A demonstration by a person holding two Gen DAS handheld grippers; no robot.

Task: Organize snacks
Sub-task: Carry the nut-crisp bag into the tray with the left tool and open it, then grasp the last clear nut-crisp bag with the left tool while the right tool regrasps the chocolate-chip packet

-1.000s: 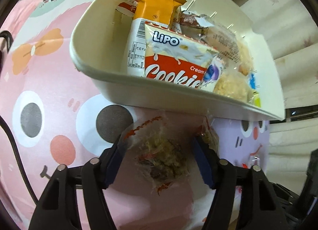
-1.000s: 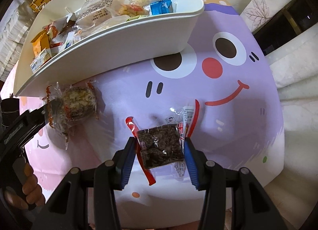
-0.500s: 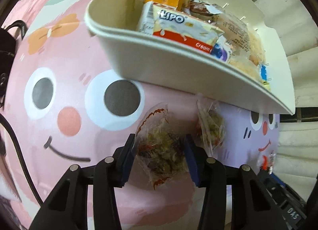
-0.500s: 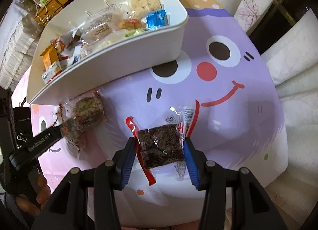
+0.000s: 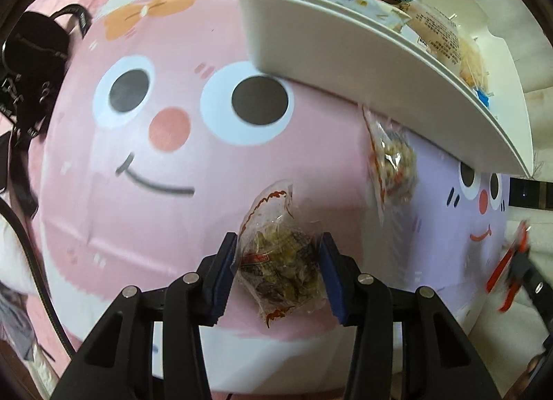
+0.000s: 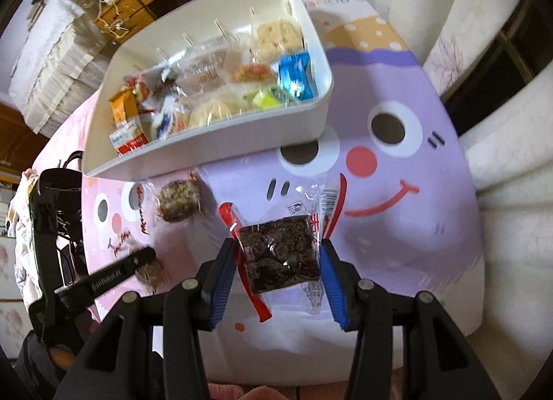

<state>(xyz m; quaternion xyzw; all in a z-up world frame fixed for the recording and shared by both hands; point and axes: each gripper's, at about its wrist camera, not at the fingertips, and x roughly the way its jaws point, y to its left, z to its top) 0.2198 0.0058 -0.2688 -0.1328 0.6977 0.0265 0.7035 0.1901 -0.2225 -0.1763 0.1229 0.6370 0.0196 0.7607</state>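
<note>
Crinkly clear plastic is all that either claw has to bite on, and that is my main concern. My left claw (image 5: pixel 278 274) is closed on a packet of pale mixed snack (image 5: pixel 281 263), pads pressing the wrapper from both sides, held above the pink part of the tabletop (image 5: pixel 138 213). My right claw (image 6: pixel 278 279) is closed likewise on a dark square snack packet (image 6: pixel 281 255) with red trim, over the purple part.

Risks as I judge them:
- Slip: both grips are on loose film, not on the contents. A quick swing toward the white bin (image 6: pixel 214 144) could let a packet slide out.
- Crushing: the contents look brittle; harder pressure to cure the slip may break them.
- Collision: the bin's near wall stands high between the claws and its compartments. A low approach would strike the rim and shove the bin.
- Interference: both claws are loaded and near each other; entering together invites contact.
- Left behind: a third round snack packet (image 6: pixel 178 201) lies on the tabletop just beside the bin wall, untouched, and could be nudged.
</note>
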